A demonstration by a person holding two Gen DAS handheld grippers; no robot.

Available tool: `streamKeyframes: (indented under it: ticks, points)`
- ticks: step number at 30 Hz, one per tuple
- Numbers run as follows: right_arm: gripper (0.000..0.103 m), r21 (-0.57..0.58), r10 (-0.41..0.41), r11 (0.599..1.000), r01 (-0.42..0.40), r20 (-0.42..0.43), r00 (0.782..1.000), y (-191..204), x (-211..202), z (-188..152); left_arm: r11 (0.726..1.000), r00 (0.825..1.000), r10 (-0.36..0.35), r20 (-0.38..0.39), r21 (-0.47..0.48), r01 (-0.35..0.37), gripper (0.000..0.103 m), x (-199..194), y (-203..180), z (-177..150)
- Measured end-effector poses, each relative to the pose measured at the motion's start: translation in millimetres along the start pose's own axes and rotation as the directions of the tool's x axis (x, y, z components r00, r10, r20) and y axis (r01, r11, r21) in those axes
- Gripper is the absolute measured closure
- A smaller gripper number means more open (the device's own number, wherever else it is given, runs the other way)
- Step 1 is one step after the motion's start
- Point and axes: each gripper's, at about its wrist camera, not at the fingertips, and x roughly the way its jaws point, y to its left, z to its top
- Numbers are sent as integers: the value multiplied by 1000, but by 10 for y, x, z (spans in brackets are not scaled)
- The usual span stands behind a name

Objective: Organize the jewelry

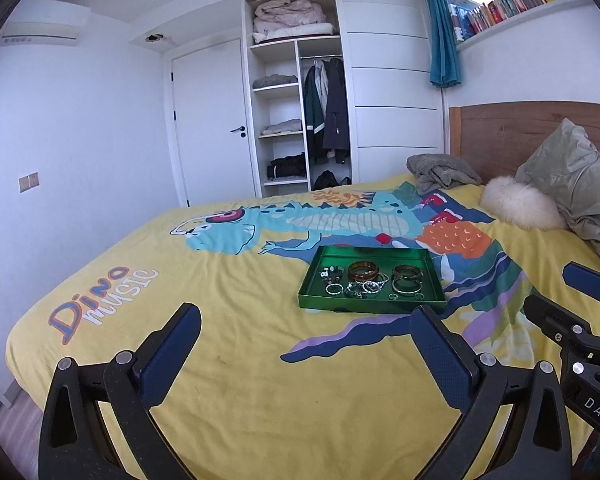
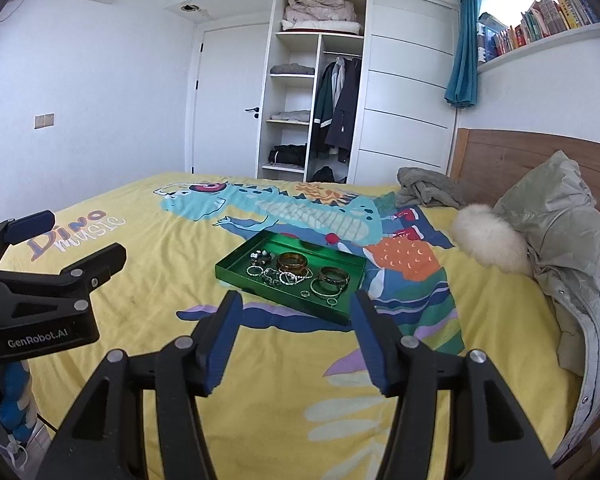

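Note:
A green tray (image 1: 370, 307) (image 2: 236, 277) lies on the yellow dinosaur bedspread. In it are an amber bangle (image 1: 363, 270) (image 2: 292, 261), dark bangles (image 1: 407, 272) (image 2: 333, 274), silver bracelets (image 1: 374, 287) (image 2: 288, 278), small rings (image 1: 419, 297) (image 2: 332, 301) and small dark pieces (image 1: 330, 272) (image 2: 260, 256). My left gripper (image 1: 306, 314) is open and empty, above the bed short of the tray. My right gripper (image 2: 296, 298) is open and empty, just in front of the tray's near edge. Each gripper shows at the side of the other's view (image 1: 580, 300) (image 2: 60, 240).
A grey-green padded jacket (image 1: 576, 184) (image 2: 560, 232) with a white fur trim (image 1: 516, 204) (image 2: 488, 240) and a grey garment (image 1: 440, 170) (image 2: 424, 190) lie by the wooden headboard (image 1: 540, 128) (image 2: 512, 156). An open wardrobe (image 1: 296, 92) (image 2: 316, 80) and a door (image 1: 212, 120) stand behind the bed.

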Motion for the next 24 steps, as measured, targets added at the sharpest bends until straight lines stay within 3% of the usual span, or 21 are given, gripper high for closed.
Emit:
streamKeyframes:
  ticks: [9,24]
  points:
    - [48,7,-23,1000,23,14,1000,-20,-254,-111,999,1000,-22,-2,-23,22,0,-128,16,-107]
    - [47,33,-38,999,39,-16,999,-55,-226,-283,999,999,-34,-36,-41,33,0,-68,26,-276]
